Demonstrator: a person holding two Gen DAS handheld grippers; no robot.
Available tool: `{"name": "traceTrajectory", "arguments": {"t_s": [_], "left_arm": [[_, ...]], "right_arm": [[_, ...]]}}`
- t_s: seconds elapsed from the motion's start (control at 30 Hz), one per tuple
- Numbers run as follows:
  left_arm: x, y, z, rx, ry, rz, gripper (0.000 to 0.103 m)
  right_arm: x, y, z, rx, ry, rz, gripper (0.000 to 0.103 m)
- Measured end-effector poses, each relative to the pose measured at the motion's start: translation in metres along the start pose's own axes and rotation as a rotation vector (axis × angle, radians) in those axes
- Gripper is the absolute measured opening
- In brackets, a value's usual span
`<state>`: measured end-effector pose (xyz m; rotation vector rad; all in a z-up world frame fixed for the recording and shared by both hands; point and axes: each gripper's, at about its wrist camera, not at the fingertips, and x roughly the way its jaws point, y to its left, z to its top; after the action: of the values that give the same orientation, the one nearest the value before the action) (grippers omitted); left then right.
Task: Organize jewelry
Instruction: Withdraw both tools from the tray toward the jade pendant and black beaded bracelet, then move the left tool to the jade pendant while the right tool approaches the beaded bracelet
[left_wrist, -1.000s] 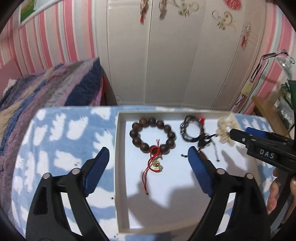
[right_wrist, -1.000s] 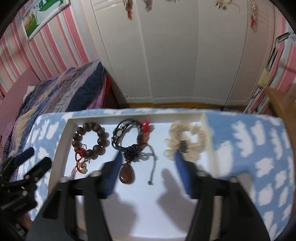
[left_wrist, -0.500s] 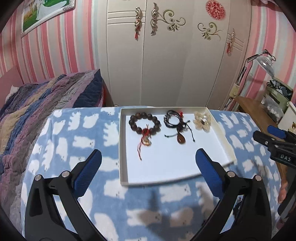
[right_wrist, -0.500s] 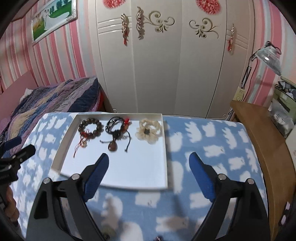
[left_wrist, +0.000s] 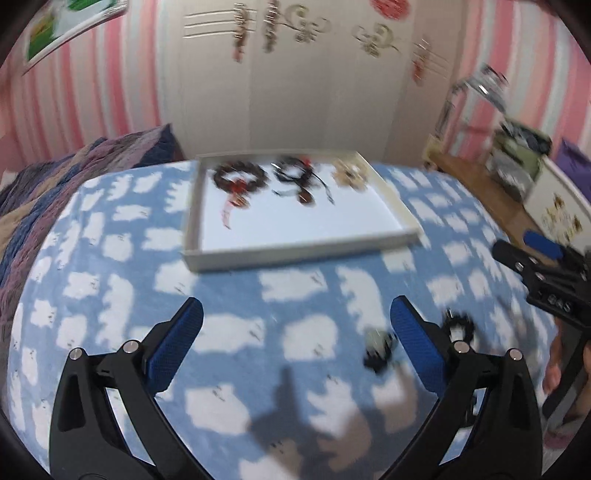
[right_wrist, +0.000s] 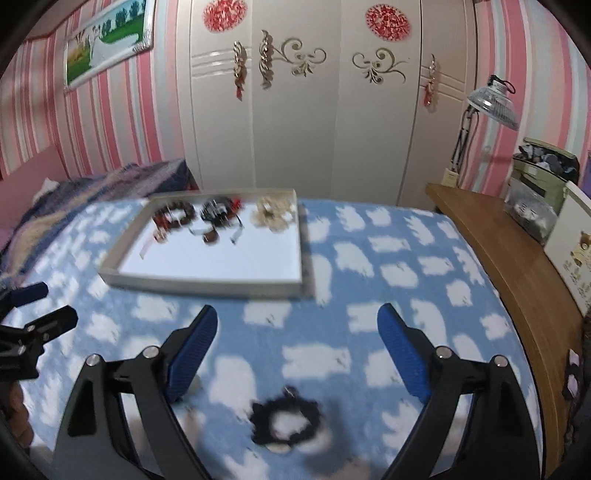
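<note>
Both tools are spread wide and hold nothing. The left tool (left_wrist: 296, 325) and the right tool (right_wrist: 297, 330) hover above the blue cloud-patterned blanket (right_wrist: 406, 258) that covers the bed, short of its near edge. A shallow white tray (right_wrist: 207, 282) lies toward the far edge of the bed, left of centre in the right wrist view. Along the tray's far side sit three pieces in a row: a dark wooden bead bracelet (right_wrist: 175, 218) with a red tassel on the left, a black cord necklace (right_wrist: 218, 216) with a brown pendant in the middle, and a cream beaded bracelet (right_wrist: 273, 216) on the right. Near the bed's front edge a black ring-shaped piece (right_wrist: 286, 421), probably a bracelet though blurred, lies on the blanket, well apart from the tray. A wooden desk (right_wrist: 517, 266) stands along the bed's right edge
</note>
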<state>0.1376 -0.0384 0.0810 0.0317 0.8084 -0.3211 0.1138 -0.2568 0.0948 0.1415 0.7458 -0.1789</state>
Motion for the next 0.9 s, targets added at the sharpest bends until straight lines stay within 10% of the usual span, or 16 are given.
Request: {"name": "traceTrajectory", "arguments": {"t_s": [0.9], "left_arm": [[0.06,-0.063,-0.042,0.026,0.256,-0.088,0.095]], "right_arm": [[0.03,-0.033,-0.069,0.003,0.157,-0.036,0.088]]}}
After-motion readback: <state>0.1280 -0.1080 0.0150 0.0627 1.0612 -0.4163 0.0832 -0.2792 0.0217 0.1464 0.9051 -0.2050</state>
